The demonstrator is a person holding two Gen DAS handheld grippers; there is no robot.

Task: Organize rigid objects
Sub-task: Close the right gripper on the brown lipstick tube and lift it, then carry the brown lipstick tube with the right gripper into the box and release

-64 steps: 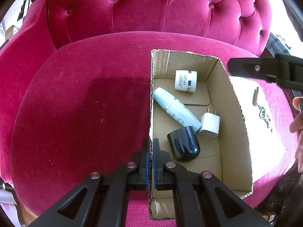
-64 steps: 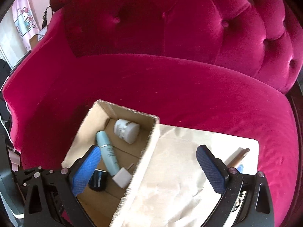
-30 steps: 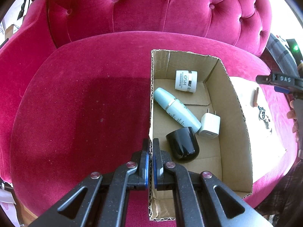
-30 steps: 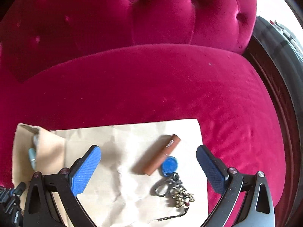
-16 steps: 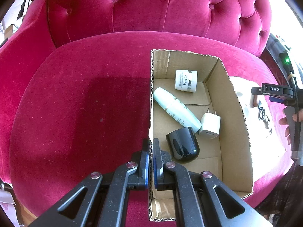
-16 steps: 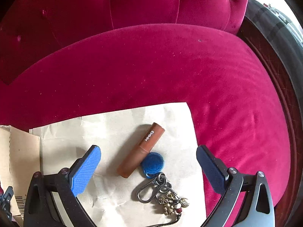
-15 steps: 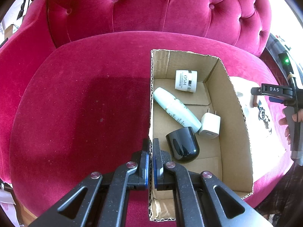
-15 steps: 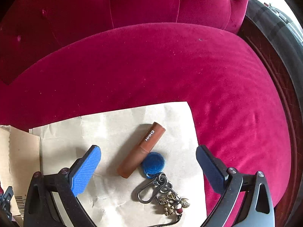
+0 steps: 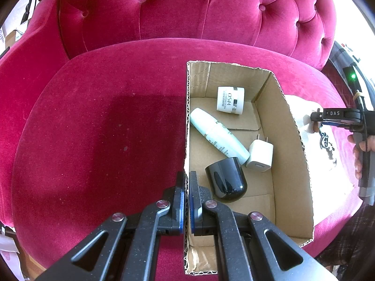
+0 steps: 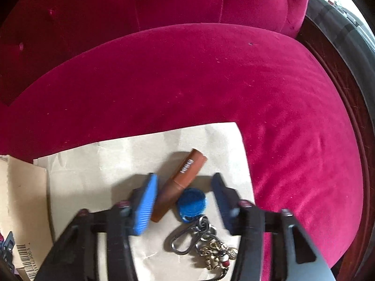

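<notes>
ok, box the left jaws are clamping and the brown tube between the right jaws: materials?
Open brown box: corrugated cardboard, matte; fluting shows along its cut edge. Brown cylindrical tube: probably plastic with a smooth satin finish and printed white lettering; metal can't be ruled out.

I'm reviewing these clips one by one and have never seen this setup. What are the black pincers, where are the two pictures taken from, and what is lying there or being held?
No robot here: a person holds a two-finger clamp in each hand, and each clamp carries a wide-angle camera looking along its fingers.

In the left camera's picture, the left gripper is shut on the wall of the cardboard box, which sits on a pink velvet seat. Inside lie a white jar, a pale bottle, a white charger plug and a black rounded object.

In the right camera's picture, the right gripper is open, its fingers either side of a brown tube lying on paper, beside a blue tag on a key bunch. It holds nothing yet.
</notes>
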